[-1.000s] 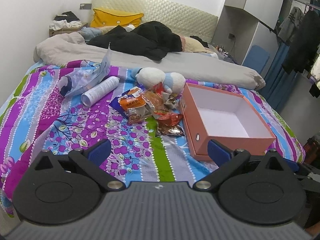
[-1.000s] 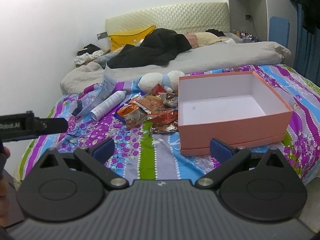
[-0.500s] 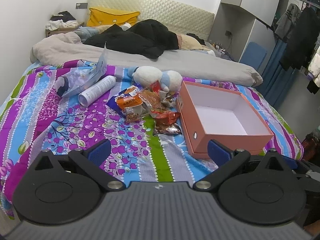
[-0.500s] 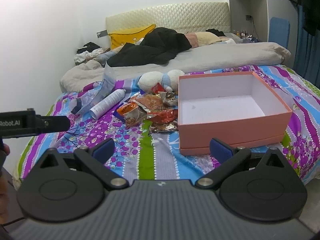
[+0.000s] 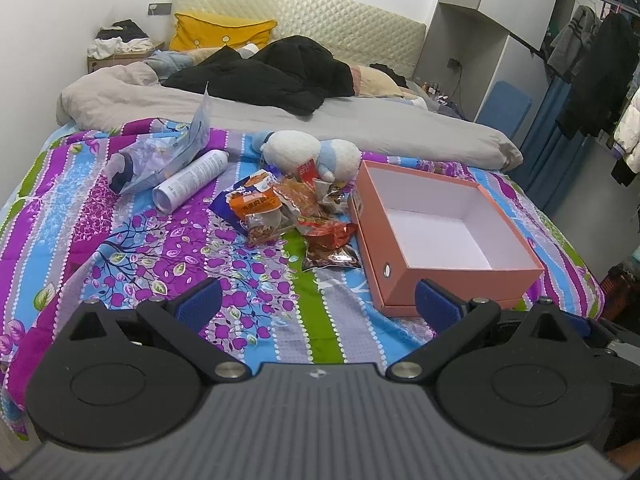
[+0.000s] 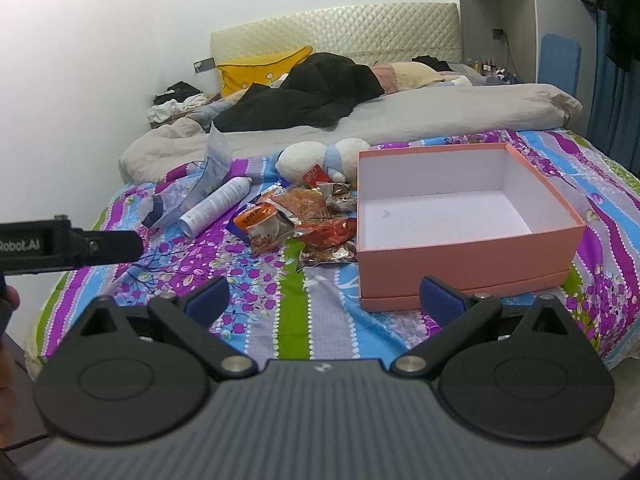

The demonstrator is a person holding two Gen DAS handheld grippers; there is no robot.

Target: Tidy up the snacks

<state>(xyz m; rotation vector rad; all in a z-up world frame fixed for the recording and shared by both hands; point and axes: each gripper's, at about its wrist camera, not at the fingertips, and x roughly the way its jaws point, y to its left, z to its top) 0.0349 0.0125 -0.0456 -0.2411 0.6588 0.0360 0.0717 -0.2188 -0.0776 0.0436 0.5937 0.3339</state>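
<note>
Crinkly foil and plastic: snack pile (image 5: pixel 296 216) sits mid-bed on the striped purple/blue/green bedspread (image 5: pixel 132 240), right up against the left wall of the salmon-pink box (image 5: pixel 444 276). From my left cam I see an orange-label packet (image 5: pixel 256 204) on the left of the pile, w/ a clear pouch of brownish bits overlapping its near side. A red-orange wrapper (image 5: pixel 326 232) and a dark shiny wrapper (image 5: pixel 330 258) lie nearest the box; can't tell if they actually touch it. Box is open-topped, white inside, nothing in it, small metal eyelet on its near-left wall.

Behind the pile: white/blue plush toy (image 5: pixel 308 156), touching the back of the snacks. Further left, a white spray can (image 5: pixel 192 184) lying on its side, and beside that a clear plastic bag (image 5: pixel 160 156) w/ a dark-capped item inside. Beyond: grey duvet (image 5: pixel 360 120), black clothing heap (image 5: pixel 272 76), yellow pillow (image 5: pixel 220 34) against the quilted headboard.

Left gripper (image 5: pixel 318 304): fingers spread wide, nothing between them, hanging over the near edge of the bed, well short of the pile. Right gripper (image 6: pixel 324 298): same, fingers wide apart and empty, box just ahead-right of it. In the right cam the left gripper's black body pokes in from the left edge, "Robot.AI" lettering partly visible.
</note>
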